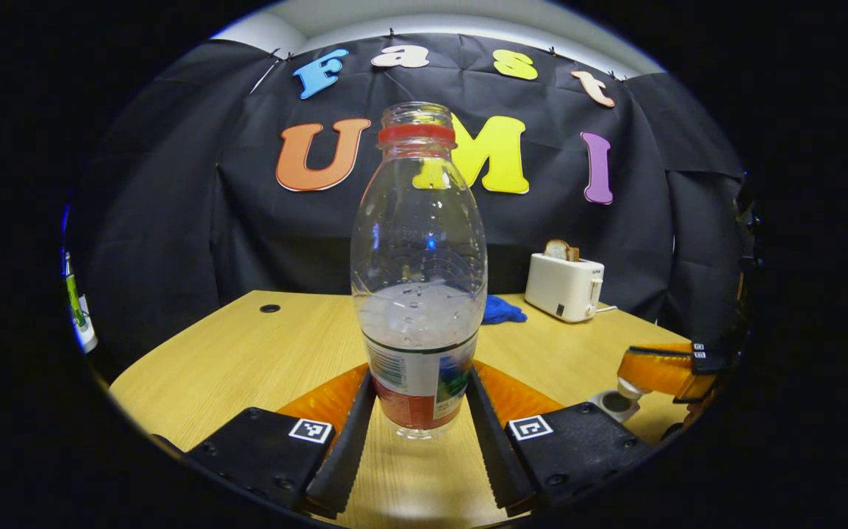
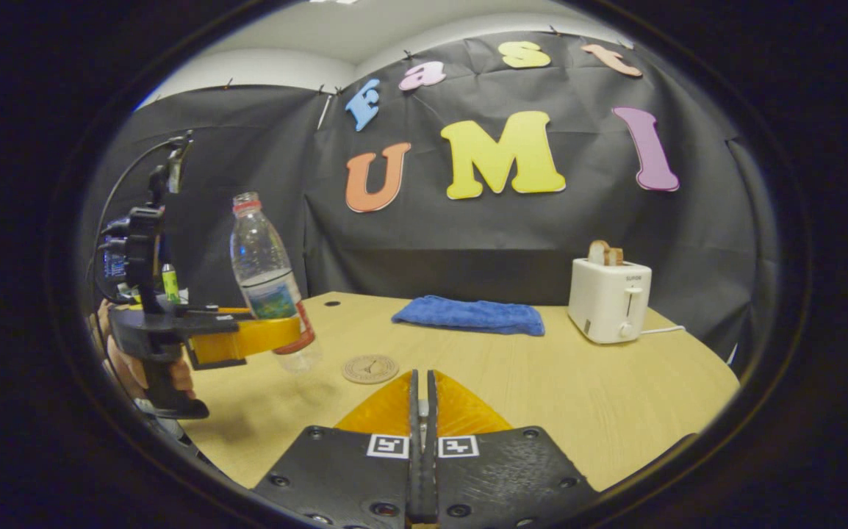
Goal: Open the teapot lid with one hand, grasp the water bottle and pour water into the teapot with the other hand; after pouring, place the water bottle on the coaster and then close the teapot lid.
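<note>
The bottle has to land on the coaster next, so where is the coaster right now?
In the right gripper view the coaster lies flat on the table, just right of the water bottle in the left gripper, with the blue cloth behind it.

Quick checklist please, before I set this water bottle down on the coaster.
1. Grip: left gripper has a finger on each side of the water bottle, low on its body. Ok.
2. Bottle upright, its capless mouth on top. Ok.
3. Coaster lies bare on the table. Ok.
4. Bottle over the coaster: in the right gripper view it is off to one side. Not ok.
5. Right gripper is shut; whether it holds the teapot lid: cannot tell.
</note>
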`<state>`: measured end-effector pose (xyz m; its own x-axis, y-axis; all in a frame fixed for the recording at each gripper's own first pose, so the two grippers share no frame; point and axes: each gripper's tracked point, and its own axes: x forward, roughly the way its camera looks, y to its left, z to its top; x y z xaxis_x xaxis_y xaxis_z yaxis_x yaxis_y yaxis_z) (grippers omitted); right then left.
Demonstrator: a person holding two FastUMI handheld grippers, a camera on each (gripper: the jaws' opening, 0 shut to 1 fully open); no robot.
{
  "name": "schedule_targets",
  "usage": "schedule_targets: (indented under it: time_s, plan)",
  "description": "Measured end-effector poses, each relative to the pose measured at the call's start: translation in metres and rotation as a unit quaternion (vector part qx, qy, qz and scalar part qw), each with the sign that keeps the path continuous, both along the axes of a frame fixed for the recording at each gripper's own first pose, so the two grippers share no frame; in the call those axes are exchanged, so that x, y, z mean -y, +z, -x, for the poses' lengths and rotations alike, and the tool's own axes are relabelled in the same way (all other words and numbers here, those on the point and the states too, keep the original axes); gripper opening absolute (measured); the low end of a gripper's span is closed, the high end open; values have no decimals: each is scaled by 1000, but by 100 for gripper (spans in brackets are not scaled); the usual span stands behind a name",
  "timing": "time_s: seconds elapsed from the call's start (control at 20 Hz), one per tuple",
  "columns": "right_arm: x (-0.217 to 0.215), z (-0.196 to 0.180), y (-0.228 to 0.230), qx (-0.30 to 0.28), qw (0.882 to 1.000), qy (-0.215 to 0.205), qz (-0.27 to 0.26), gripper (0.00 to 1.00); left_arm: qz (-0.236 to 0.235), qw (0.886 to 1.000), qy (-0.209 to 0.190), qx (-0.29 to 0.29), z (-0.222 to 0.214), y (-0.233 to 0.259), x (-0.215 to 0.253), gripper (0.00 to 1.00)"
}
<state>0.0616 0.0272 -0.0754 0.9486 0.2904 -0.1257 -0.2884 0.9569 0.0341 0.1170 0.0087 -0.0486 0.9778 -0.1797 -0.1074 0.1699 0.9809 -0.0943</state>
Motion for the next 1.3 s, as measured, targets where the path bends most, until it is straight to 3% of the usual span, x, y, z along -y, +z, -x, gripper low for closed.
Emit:
schedule_targets:
  time_s: [0.2,0.5,1.1,1.2,1.3]
  plan:
    - [3,0,3,5,1000,-3,-1,0,15,1000,-13,5,-45,6,12,72]
    - [5,0,5,7,1000,-8,0,0,9,999,-13,-31,-82,-26,15,73]
    - [8,-5,0,0,1000,-12,0,0,-28,994,-19,-102,-87,-64,19,76]
    - [8,-4,0,1,1000,-12,0,0,-31,993,-22,-109,-86,-66,18,78]
    - [7,-5,1,1,1000,-12,0,0,-28,993,-20,-110,-87,-66,23,86]
